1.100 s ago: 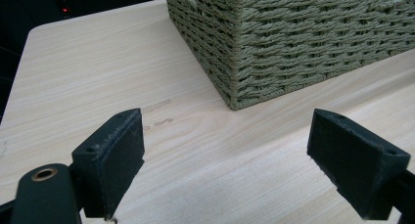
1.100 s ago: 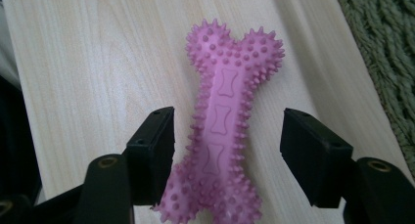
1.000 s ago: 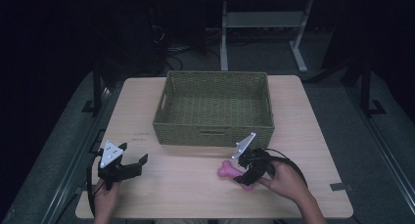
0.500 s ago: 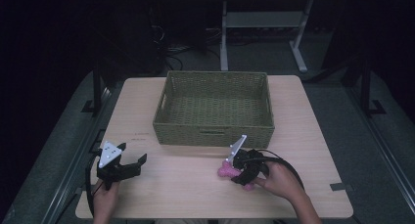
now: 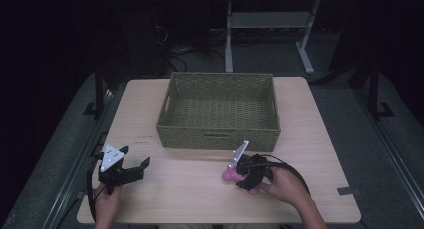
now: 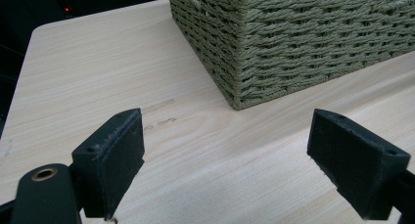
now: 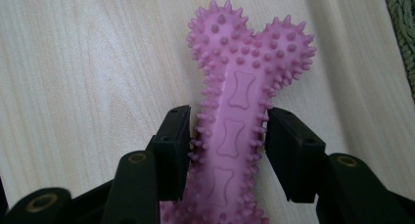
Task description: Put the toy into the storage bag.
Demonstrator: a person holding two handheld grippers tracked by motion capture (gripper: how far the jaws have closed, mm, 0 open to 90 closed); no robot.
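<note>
A pink spiked bone-shaped toy [image 7: 235, 101] lies flat on the wooden table [image 5: 200, 199], just in front of the basket; in the high view it is a pink patch [image 5: 229, 175]. My right gripper [image 7: 227, 136] straddles the toy's shaft. Its jaws have just been closing, and both pads now touch the spikes on either side. In the high view the right gripper [image 5: 239, 172] points left, held by a hand. My left gripper [image 5: 131, 170] rests at the table's front left, open, with only bare wood between its pads [image 6: 112, 150].
A green woven basket [image 5: 218, 134] stands in the middle of the table, with nothing seen inside it; its near corner [image 6: 240, 82] shows ahead of my left gripper. Bare wood lies between the two grippers. Dark floor and a white frame lie beyond the table.
My right gripper has shifted slightly left and lower over the pink toy, and its jaws have narrowed onto the toy's shaft. The left gripper has stayed where it was.
</note>
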